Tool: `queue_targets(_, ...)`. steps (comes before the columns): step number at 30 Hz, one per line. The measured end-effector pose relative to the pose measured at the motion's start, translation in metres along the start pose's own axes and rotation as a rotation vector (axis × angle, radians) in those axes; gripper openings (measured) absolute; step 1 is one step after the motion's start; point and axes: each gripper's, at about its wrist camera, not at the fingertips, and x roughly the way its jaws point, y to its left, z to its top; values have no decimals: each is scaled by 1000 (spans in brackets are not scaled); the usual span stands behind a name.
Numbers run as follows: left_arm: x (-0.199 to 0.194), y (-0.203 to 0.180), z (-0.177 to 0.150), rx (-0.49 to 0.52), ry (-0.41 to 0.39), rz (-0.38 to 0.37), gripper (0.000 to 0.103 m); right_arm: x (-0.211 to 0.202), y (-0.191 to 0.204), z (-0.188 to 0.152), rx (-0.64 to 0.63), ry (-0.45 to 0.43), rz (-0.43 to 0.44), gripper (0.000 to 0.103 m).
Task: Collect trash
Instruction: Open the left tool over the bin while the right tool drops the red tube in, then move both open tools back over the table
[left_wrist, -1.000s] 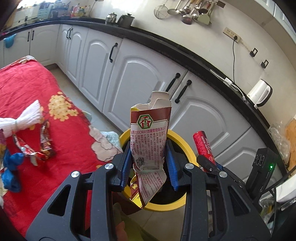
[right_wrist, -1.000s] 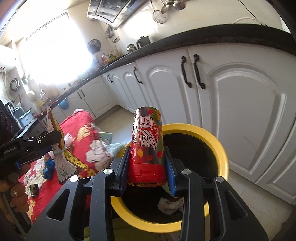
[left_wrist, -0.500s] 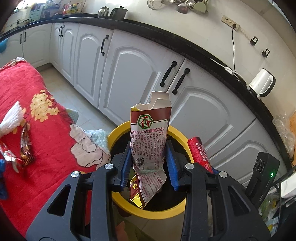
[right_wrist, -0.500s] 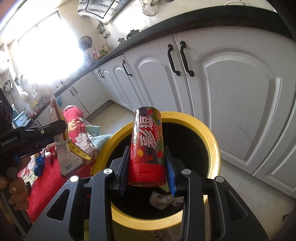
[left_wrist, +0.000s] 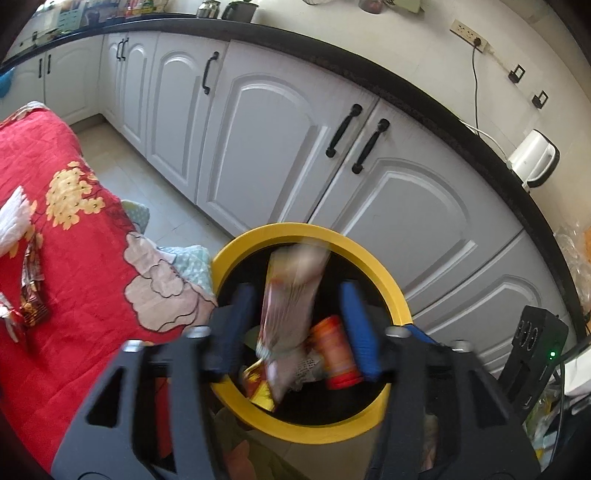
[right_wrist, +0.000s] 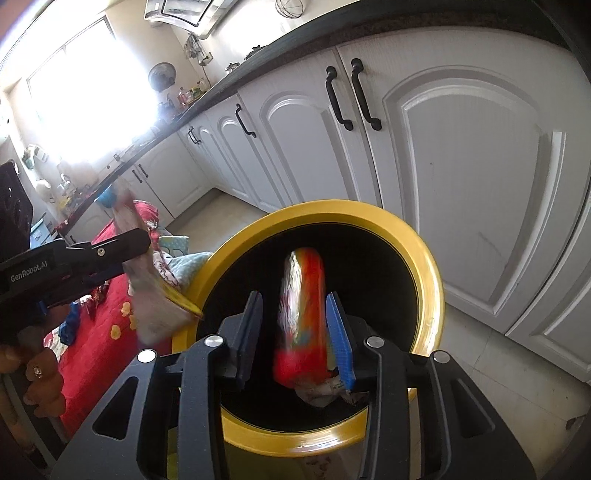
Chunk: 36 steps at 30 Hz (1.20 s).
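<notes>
White kitchen cabinets (left_wrist: 280, 147) back a yellow-rimmed bin (left_wrist: 373, 266); both hand-held grippers, left (left_wrist: 299, 325) and right (right_wrist: 295, 332), are opening, wrapper (left_wrist: 291, 295) and red can (right_wrist: 303, 314) blurred between unclamped pads at 12 o'clock

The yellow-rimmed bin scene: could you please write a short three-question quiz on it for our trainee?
1. True or false: the left tongs press firmly on the paper carton.
2. What lies between the right tongs? A) red can B) spoon C) sponge
3. Fill in: both items hang over the ____ with the yellow rim.

Key:
1. False: the jaws are opening and the blurred carton is clear of both pads.
2. A: the red can, blurred, with those jaws opening too.
3. Bin.
</notes>
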Motion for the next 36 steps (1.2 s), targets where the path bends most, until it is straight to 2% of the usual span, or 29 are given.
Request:
queue_targets(2,-4,4,0,-8,-7,13,68,-2,0,1,0,-10,-8,48)
queue_targets(4,-7,7,1,-20,-13,28,86,-5,2,2,-5,-20,-13,50)
queue_targets(6,-12,11,1,-22,-18,41,92,-7,4,4,-7,-28,-15,52)
queue_targets(11,-30,23,0,-38,-40,89,92,-14,14,8,-23,-50,-4,58)
queue_targets(16,-53,37,2,-72,-73,101,92,-21,33,12,-57,-67,19,59)
queue_targets(20,-74,46,5,-95,-112,109,92,-28,52,16,-91,-87,40,66)
queue_targets(28,-113,66,5,-98,-193,153,92,-36,91,21,-165,-98,88,66)
queue_targets(36,-153,97,0,-90,-256,245,92,-37,129,19,-232,-89,135,67)
